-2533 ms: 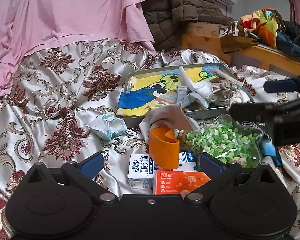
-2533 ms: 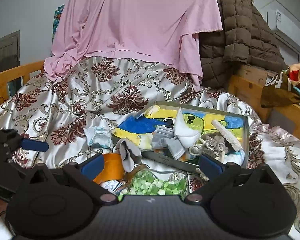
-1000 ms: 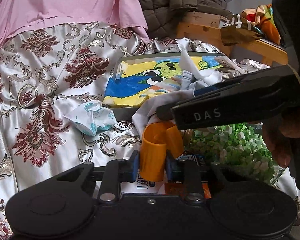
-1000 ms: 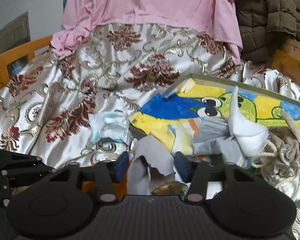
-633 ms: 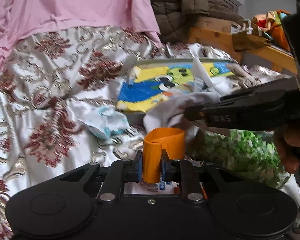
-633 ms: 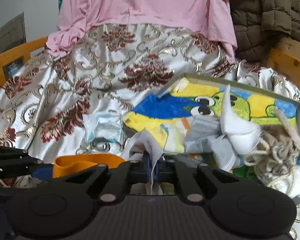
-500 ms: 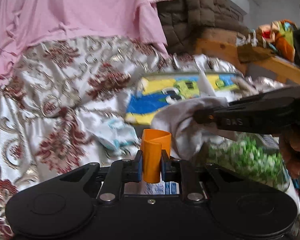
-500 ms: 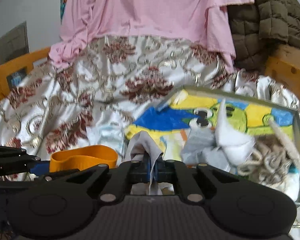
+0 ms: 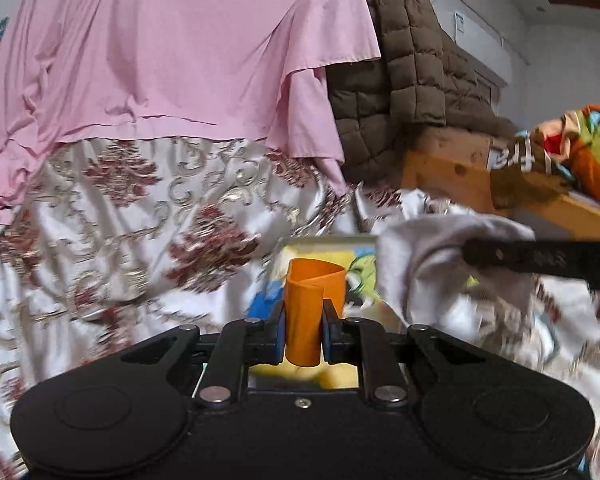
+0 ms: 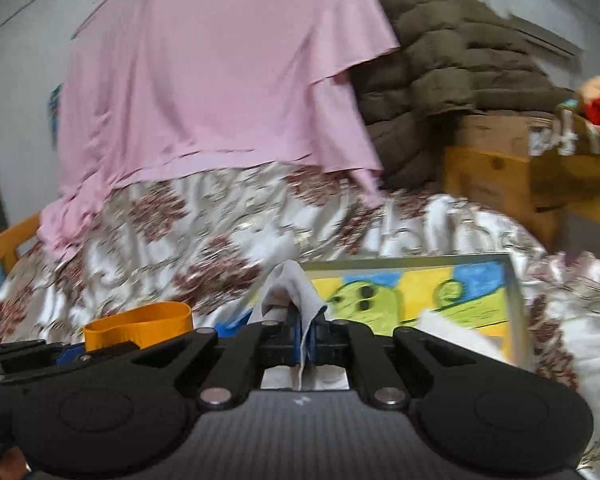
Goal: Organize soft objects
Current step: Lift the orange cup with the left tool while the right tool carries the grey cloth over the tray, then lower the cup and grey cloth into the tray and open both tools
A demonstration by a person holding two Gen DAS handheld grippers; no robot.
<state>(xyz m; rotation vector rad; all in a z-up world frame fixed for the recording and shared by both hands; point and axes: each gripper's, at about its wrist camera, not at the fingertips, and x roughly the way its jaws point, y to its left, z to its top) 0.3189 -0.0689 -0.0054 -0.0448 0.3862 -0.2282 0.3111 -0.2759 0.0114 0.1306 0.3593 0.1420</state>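
Left wrist: left gripper (image 9: 303, 330) fingers clamped on orange band (image 9: 314, 300), lifted before the tray (image 9: 328, 242). Right gripper (image 10: 307, 338) pinches grey cloth (image 10: 290, 290), also aloft. Best carry both over tray (image 10: 514, 304), lower, then release; bed (image 10: 220, 240) beyond.

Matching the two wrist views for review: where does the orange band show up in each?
Left wrist: orange band at centre, pinched in the left gripper.
Right wrist: orange band at lower left, above the left gripper's black frame.
Shared landmark: pink sheet draped across the top of both.
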